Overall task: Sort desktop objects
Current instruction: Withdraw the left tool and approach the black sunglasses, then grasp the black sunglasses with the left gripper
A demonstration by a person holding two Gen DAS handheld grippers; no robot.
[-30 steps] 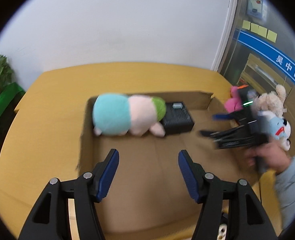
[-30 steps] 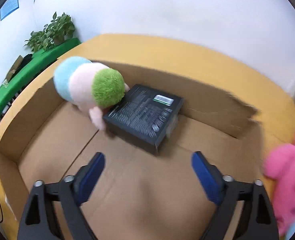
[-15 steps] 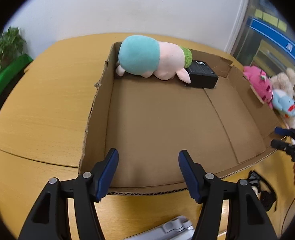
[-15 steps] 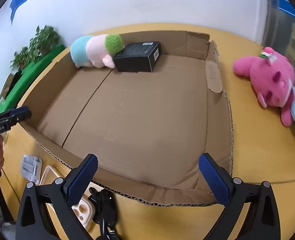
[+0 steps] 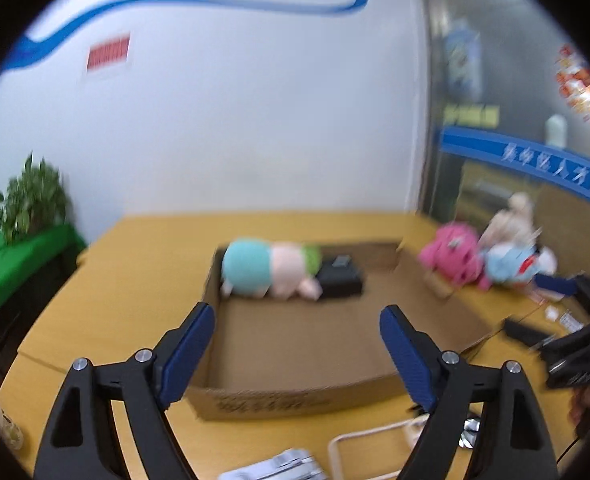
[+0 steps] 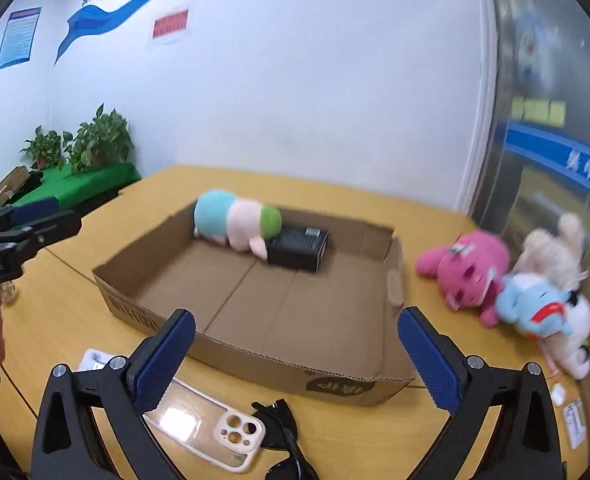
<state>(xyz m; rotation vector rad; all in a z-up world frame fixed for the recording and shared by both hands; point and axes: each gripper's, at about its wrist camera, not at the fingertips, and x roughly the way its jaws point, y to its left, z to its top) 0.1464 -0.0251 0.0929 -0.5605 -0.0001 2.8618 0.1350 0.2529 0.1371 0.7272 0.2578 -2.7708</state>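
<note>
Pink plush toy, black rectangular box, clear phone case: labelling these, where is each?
Pink plush toy (image 6: 469, 268), right wrist view, on its face.
Black rectangular box (image 6: 298, 245), right wrist view, top face.
Clear phone case (image 6: 215, 428), right wrist view, middle.

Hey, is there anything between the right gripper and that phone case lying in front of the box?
Nothing visible blocks it. The phone case lies flat on the table just below the open right gripper, in front of the cardboard box. Black sunglasses lie against its right end, so a wide grasp might catch them.

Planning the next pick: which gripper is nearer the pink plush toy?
Right. The right gripper sits just left of the pink plush toy; the left gripper hangs beyond the cardboard box.
</note>
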